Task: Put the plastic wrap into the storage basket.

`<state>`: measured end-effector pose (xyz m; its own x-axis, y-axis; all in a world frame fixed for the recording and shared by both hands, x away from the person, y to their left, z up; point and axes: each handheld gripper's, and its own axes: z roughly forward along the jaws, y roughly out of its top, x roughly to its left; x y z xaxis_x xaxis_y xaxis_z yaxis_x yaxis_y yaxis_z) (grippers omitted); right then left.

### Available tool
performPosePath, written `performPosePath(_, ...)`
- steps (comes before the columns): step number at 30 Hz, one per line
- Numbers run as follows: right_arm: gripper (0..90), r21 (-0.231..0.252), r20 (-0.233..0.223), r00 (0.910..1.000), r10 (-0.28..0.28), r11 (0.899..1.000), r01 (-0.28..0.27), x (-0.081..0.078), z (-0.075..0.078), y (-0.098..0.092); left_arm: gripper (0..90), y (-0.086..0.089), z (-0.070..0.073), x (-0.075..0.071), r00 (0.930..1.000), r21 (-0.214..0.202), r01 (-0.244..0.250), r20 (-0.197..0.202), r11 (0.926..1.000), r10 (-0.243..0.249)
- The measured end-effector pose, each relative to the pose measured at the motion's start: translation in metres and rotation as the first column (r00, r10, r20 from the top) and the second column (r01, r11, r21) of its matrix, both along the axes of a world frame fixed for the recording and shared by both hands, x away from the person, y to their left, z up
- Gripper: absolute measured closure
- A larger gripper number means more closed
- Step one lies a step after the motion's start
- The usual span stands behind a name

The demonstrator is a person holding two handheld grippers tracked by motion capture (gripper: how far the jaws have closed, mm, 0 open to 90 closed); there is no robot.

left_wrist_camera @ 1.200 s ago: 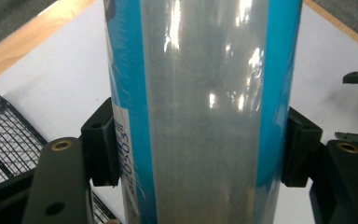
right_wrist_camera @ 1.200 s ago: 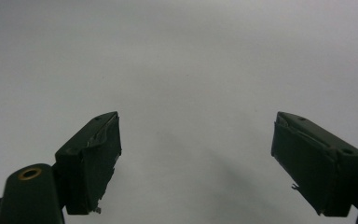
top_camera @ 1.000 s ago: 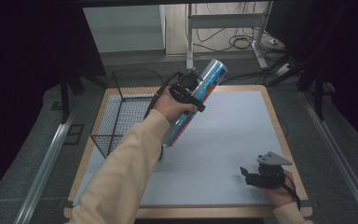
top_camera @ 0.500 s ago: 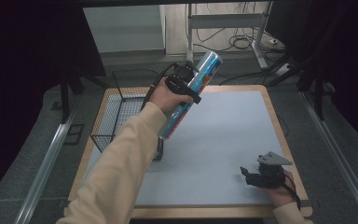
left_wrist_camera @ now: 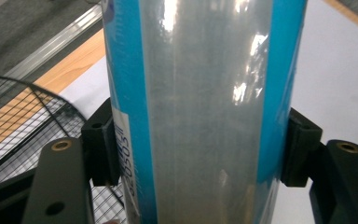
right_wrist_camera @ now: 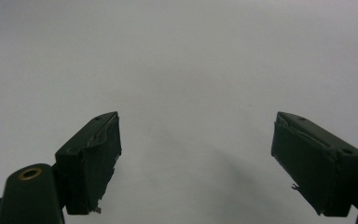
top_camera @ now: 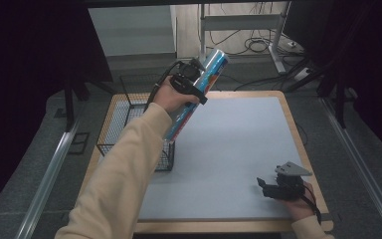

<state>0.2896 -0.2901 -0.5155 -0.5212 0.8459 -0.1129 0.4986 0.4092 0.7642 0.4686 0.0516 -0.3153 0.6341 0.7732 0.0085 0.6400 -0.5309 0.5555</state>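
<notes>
Grey mat (top_camera: pixel 238 149): L gripper (top_camera: pixel 191 82) clamps blue tube (top_camera: pixel 211 67), tilted above basket (top_camera: pixel 129 134); R gripper (top_camera: pixel 271 188) open.

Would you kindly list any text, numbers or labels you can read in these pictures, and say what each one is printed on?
"0505", roughly: digits running lengthwise on a white label strip on the blue tube held in the left gripper; the rest of that strip is too blurred to read.
Coloured print on the tube's lower end in the high view: too small to read.
No other text is legible.
</notes>
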Motion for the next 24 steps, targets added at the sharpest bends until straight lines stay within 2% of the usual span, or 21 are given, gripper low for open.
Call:
performPosePath(11, 16.3, -0.002, 0.002, 1.0, -0.002, 1.0, 0.002, 0.001, -0.001, 0.0, 31.9, 0.03, -0.01, 0.004, 0.9986, 0.002, -0.052, -0.008, 0.9987, 0.052)
performPosePath(16, 16.3, -0.002, 0.0, 1.0, -0.002, 1.0, 0.002, 0.001, -0.001, 0.001, 31.9, 0.041, -0.017, 0.004, 0.9973, 0.014, -0.07, -0.021, 0.9975, 0.07)
performPosePath(24, 16.3, -0.009, 0.0, 1.0, 0.002, 1.0, -0.002, 0.001, -0.002, 0.002, 31.9, 0.054, -0.023, 0.003, 0.9955, 0.04, -0.093, -0.017, 0.9949, 0.094)
